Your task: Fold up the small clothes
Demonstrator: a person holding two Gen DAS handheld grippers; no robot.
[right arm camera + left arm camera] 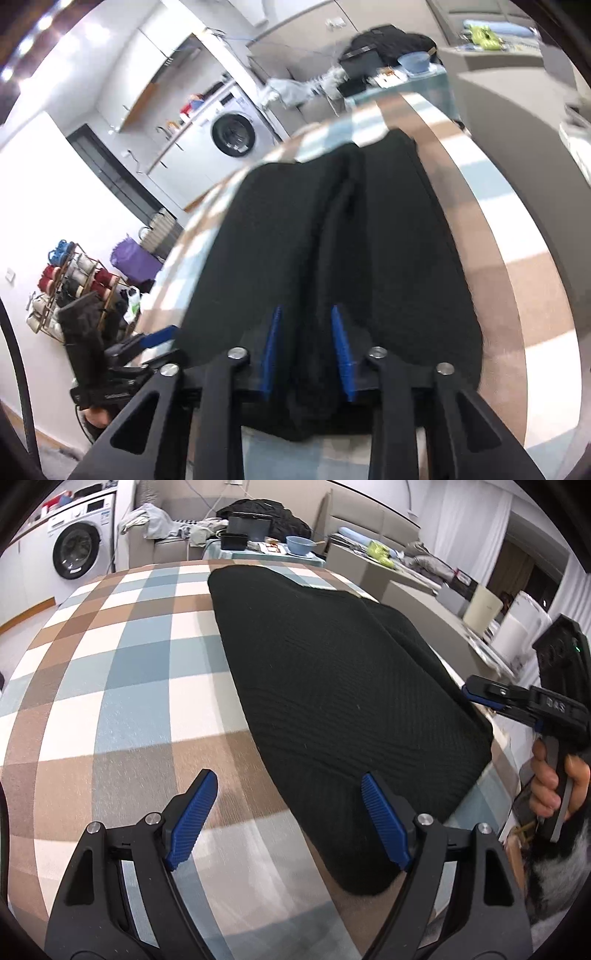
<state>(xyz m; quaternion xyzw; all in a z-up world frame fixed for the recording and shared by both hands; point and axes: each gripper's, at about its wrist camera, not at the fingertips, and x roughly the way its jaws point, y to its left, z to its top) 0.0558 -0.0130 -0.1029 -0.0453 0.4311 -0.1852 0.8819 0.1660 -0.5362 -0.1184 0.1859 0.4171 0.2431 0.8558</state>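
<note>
Garment (332, 686) lay flat on the checked counter (129, 686); left claw (290, 812) gaped empty, right claw (306, 350) narrowly straddled its hem, grip uncertain—pinch squarely.

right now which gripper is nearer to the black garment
Right. The right gripper has a bunched fold of the black garment between its jaws at the near edge. The left gripper stands open beside it, one finger over the cloth, one over the checked tablecloth.
</note>
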